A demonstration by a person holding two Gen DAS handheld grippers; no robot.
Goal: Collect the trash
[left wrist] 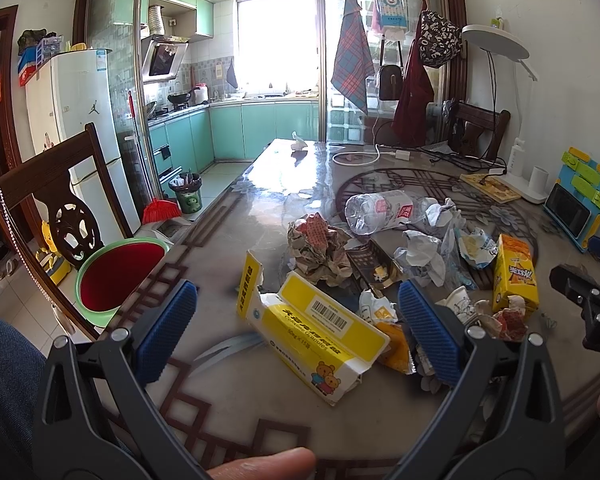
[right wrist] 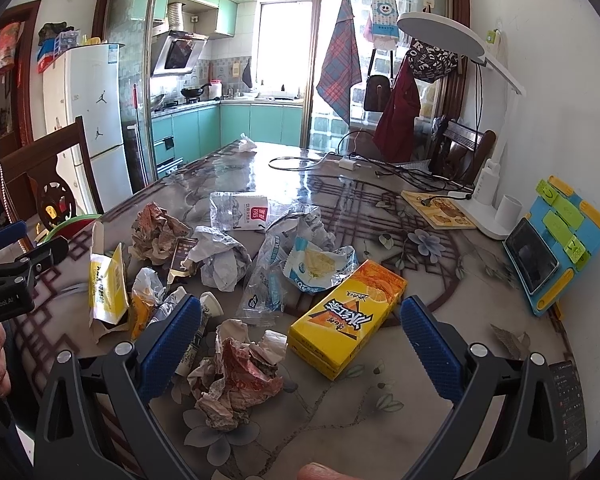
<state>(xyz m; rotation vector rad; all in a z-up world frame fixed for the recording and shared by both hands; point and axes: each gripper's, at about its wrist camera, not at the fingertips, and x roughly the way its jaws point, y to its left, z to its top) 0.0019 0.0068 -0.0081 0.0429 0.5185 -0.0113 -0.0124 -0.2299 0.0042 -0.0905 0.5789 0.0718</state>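
Both grippers hover over the table (right wrist: 440,392) with jaws spread wide and nothing held. The left gripper (left wrist: 296,332) frames a torn yellow-and-white medicine box (left wrist: 320,344) that lies between its blue pads without touching them. The right gripper (right wrist: 300,348) frames a crumpled reddish wrapper (right wrist: 236,376) and the near end of an orange drink carton (right wrist: 348,320). Taking that carton as landmark: just behind it lie clear plastic wrappers (right wrist: 300,268), farther back a crushed water bottle (right wrist: 240,212), and to its left balled paper (right wrist: 220,260). A red basin with a green rim (left wrist: 120,280) sits off the table's left edge, beside a chair (left wrist: 40,200).
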